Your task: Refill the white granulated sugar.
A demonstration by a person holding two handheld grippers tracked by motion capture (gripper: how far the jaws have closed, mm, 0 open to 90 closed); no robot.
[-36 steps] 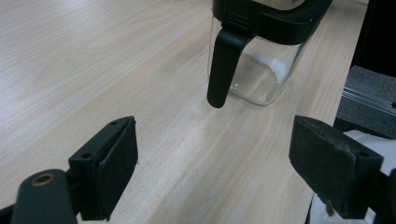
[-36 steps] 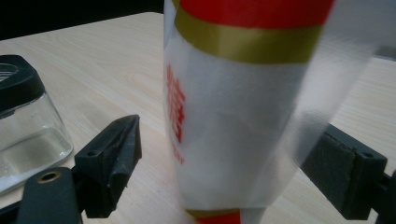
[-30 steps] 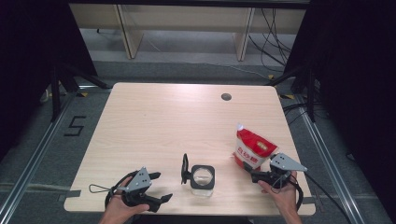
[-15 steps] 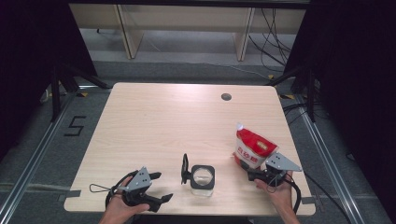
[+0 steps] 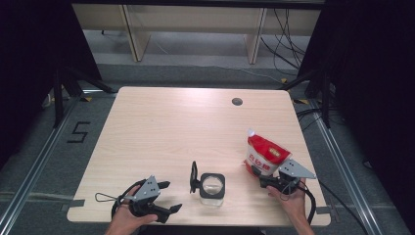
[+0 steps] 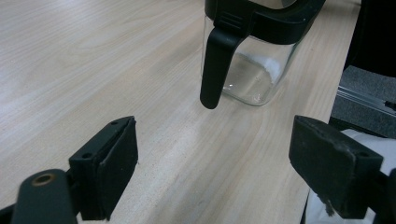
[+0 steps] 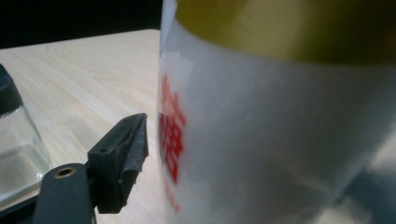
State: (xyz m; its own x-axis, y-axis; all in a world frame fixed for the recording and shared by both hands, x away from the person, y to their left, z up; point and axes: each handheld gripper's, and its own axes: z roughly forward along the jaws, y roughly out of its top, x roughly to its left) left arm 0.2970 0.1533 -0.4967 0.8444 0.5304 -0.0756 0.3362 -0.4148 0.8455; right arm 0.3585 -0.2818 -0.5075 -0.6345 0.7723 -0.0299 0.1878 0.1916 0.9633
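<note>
A red and white pouch (image 5: 265,154) stands near the table's right front edge. My right gripper (image 5: 263,179) is at its base and its jaws have just been closing, with the pouch (image 7: 280,121) between them. In the right gripper view one finger (image 7: 122,156) sits a sliver away from the pouch's side, and the other is hidden behind the pouch. A clear glass jar (image 5: 212,190) with a black lid and handle stands at the front centre. My left gripper (image 5: 169,197) rests left of it, open and holding nothing. In the left gripper view the left gripper (image 6: 219,161) points at the jar (image 6: 254,70).
A small round hole (image 5: 237,101) sits in the tabletop (image 5: 171,127) at the far right. A black cable loop (image 5: 103,197) trails from the left gripper near the front left edge. Dark stands and rails flank the table.
My right gripper has edged a little left, closer in on the pouch's base. The left gripper, the jar and the pouch have stayed where they were.
</note>
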